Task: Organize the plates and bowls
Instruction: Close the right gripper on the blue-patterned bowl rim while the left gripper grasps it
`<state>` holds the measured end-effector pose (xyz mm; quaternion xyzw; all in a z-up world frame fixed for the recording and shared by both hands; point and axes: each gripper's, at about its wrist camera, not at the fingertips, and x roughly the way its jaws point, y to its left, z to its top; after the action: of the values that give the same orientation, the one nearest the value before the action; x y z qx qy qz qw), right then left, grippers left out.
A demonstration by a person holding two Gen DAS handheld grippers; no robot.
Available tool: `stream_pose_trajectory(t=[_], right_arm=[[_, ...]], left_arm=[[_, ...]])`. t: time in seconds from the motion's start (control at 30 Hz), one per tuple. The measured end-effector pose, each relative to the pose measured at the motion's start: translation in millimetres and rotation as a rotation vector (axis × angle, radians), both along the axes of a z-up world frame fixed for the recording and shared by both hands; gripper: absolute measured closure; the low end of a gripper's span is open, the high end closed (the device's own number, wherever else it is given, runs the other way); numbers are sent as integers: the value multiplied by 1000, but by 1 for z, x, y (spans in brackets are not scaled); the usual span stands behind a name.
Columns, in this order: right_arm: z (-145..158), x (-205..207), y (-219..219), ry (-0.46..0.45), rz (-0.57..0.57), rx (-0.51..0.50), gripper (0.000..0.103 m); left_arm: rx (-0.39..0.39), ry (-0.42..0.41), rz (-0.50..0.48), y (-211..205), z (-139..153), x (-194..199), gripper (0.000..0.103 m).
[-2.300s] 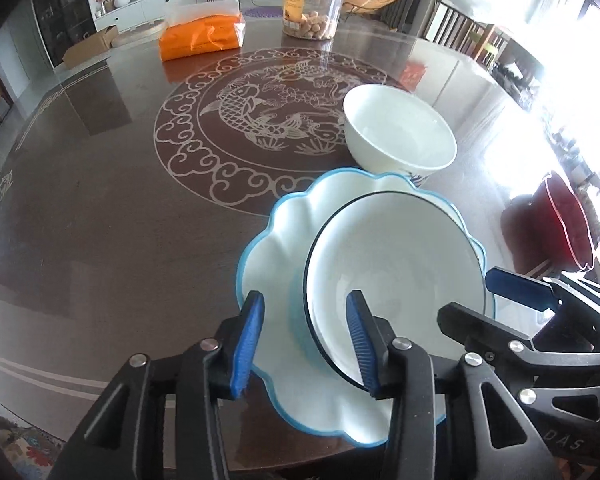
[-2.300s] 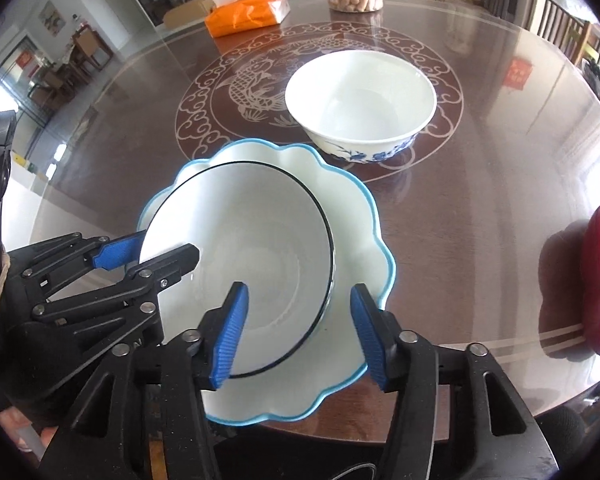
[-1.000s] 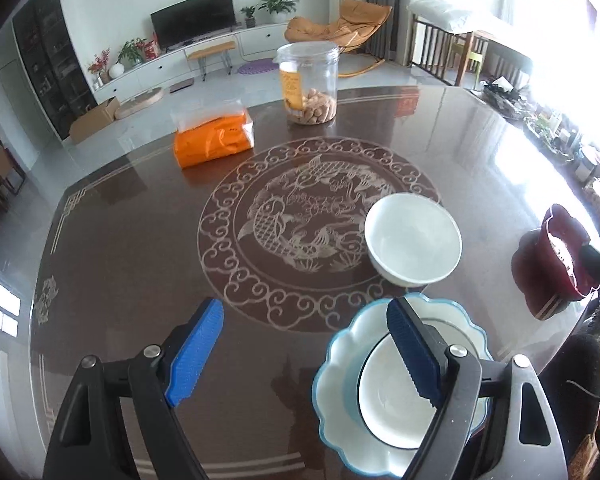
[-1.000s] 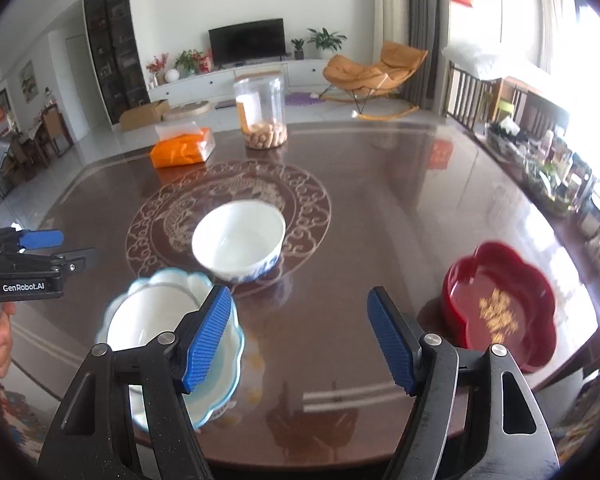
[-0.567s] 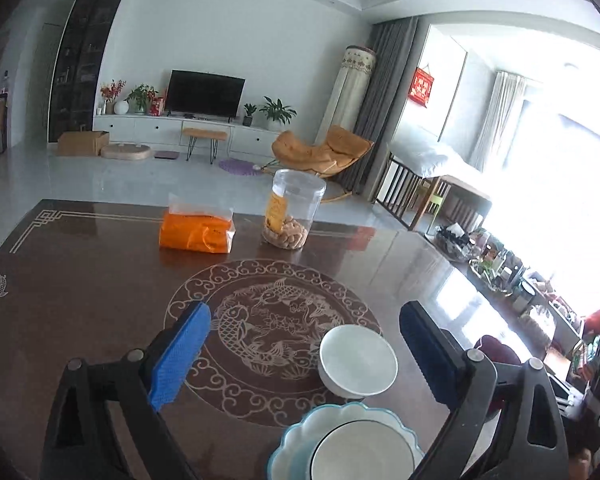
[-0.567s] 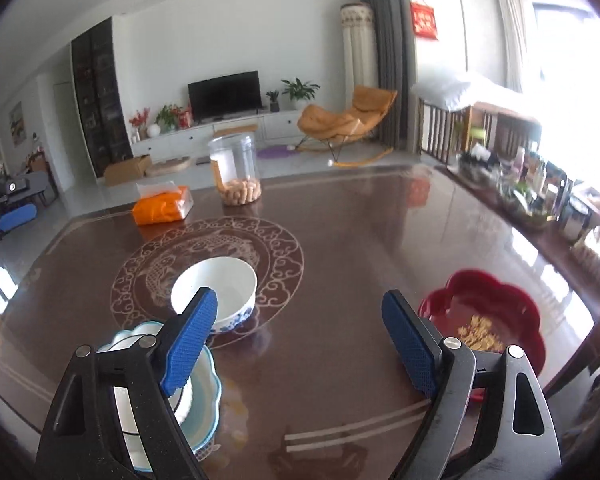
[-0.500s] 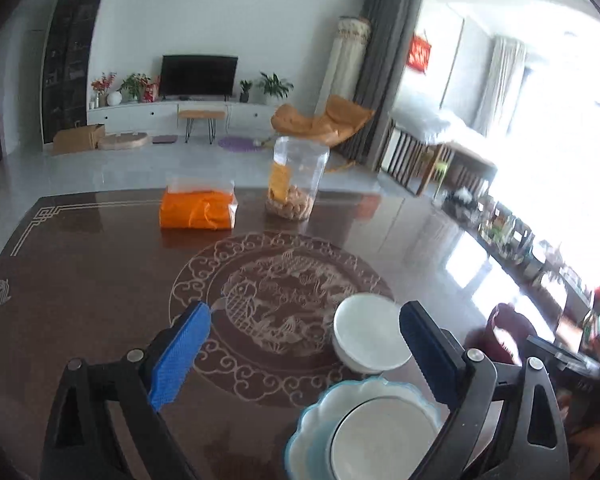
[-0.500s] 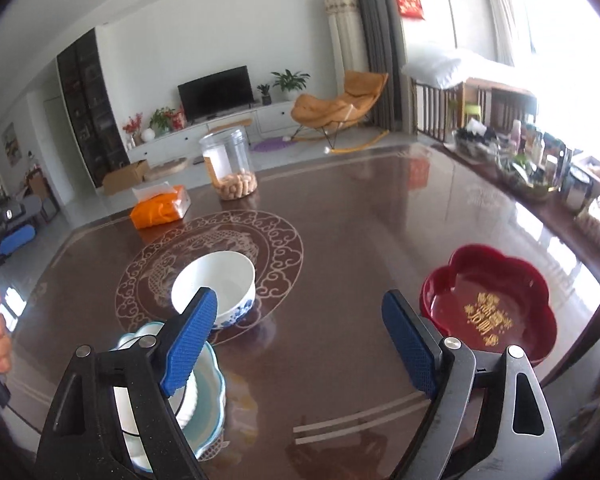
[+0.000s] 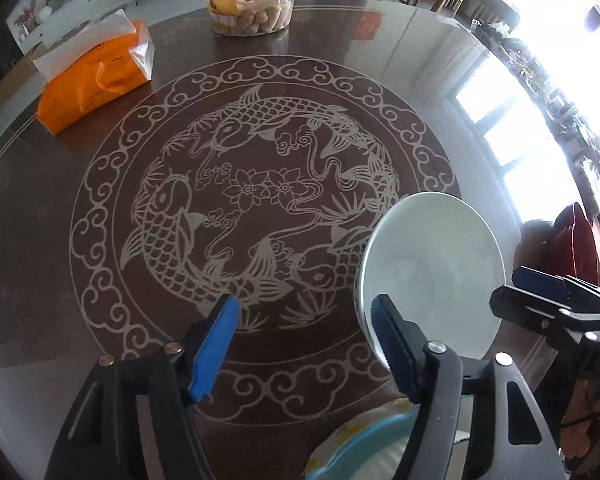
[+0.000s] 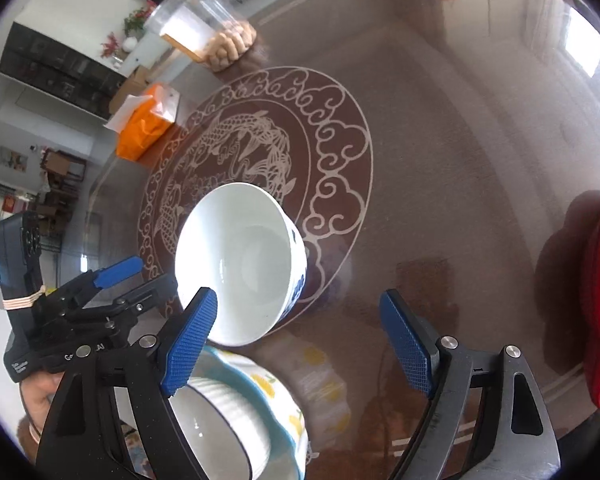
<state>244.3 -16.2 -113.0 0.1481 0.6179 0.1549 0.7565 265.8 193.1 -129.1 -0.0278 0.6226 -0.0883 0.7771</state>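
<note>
Standing on the bench, just beyond the stacked plate, the white bowl is approached by both grippers, fingers wide and empty; a one-sided rim pinch risks tipping it

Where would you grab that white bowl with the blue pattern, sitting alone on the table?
Probably by its rim. The white bowl stands upright and open, so one finger of a claw could go inside, one outside, coming from above on the near edge, where the left claw is closest.
</note>
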Motion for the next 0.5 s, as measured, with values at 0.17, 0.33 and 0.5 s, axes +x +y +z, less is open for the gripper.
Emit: stream_pose_trajectory(t=[0.17, 0.33, 0.5], right_arm=[[-17, 11, 18, -11, 63, -61, 47], [-18, 6, 32, -17, 112, -94, 88], [0, -5, 30, -57, 119, -84, 89]], left_arm=[[-52, 32, 4, -10, -18, 8, 74], [-72, 0, 21, -22, -13, 0, 99], [-103, -63, 37, -20, 19, -13, 99]])
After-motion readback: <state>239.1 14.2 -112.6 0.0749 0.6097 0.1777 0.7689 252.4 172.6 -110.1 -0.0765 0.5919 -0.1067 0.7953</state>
